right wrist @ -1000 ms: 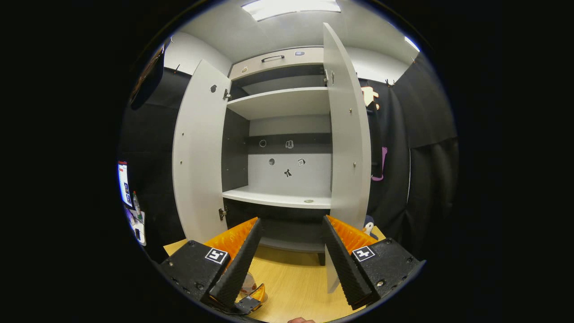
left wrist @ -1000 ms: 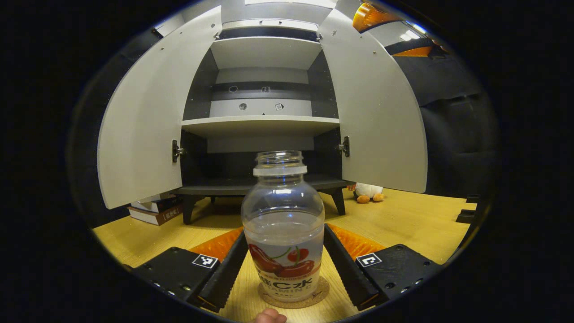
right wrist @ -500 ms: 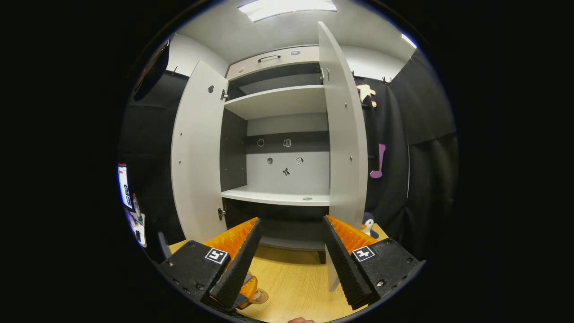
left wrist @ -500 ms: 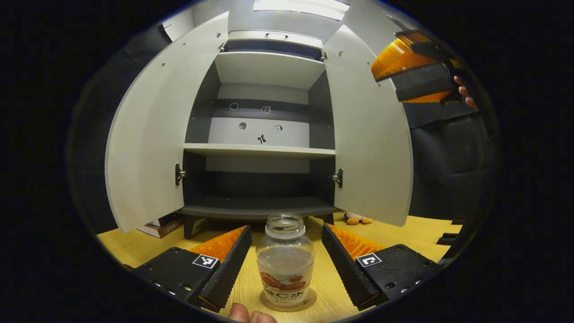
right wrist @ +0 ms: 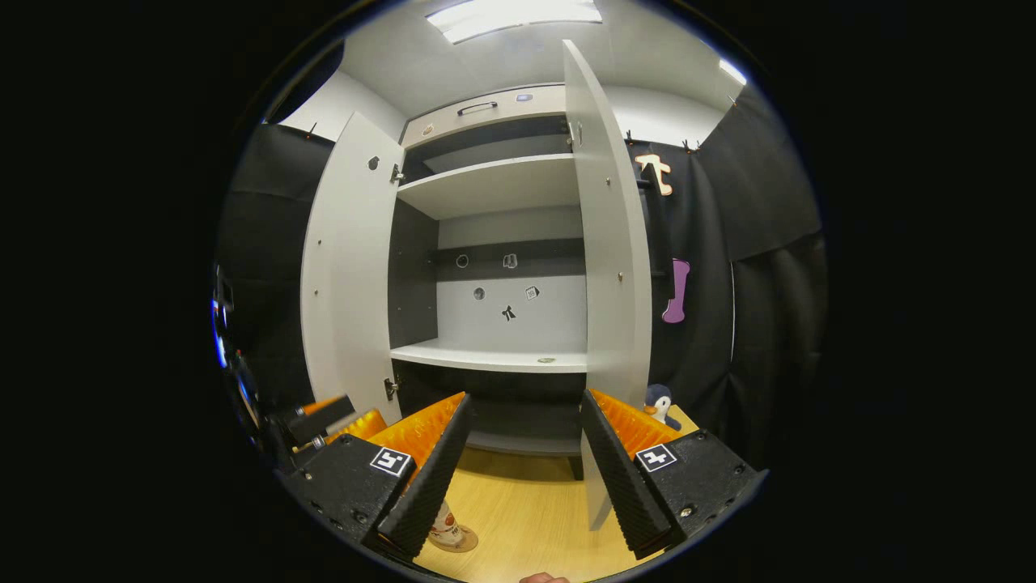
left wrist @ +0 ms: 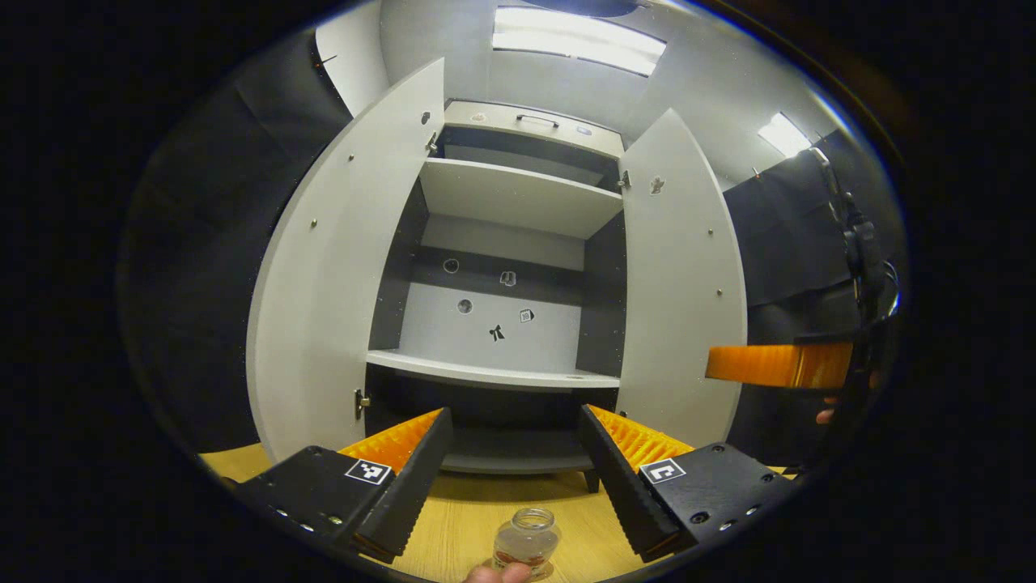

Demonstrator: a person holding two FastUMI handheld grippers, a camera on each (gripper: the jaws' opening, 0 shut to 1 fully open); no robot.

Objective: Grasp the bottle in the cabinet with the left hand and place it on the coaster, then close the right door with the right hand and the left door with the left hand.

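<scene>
I am holding my left gripper (left wrist: 512, 453) spread wide and empty, now lifted back from the bottle (left wrist: 526, 544), which is standing on the coaster (right wrist: 455, 541). My right gripper (right wrist: 522, 453) is also gaping, empty, facing the open right door (right wrist: 615, 267).

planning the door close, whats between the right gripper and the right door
Nothing solid. In the right gripper view, the open right gripper faces the right door edge-on, with bare wooden tabletop below the gap. The bottle sits off to its left.

Cabinet front open, both doors swung wide

The bottle (left wrist: 526, 541) stands low on the table (left wrist: 469, 518); right door (right wrist: 609, 243) juts edge-on before the right gripper (right wrist: 518, 461).
</scene>
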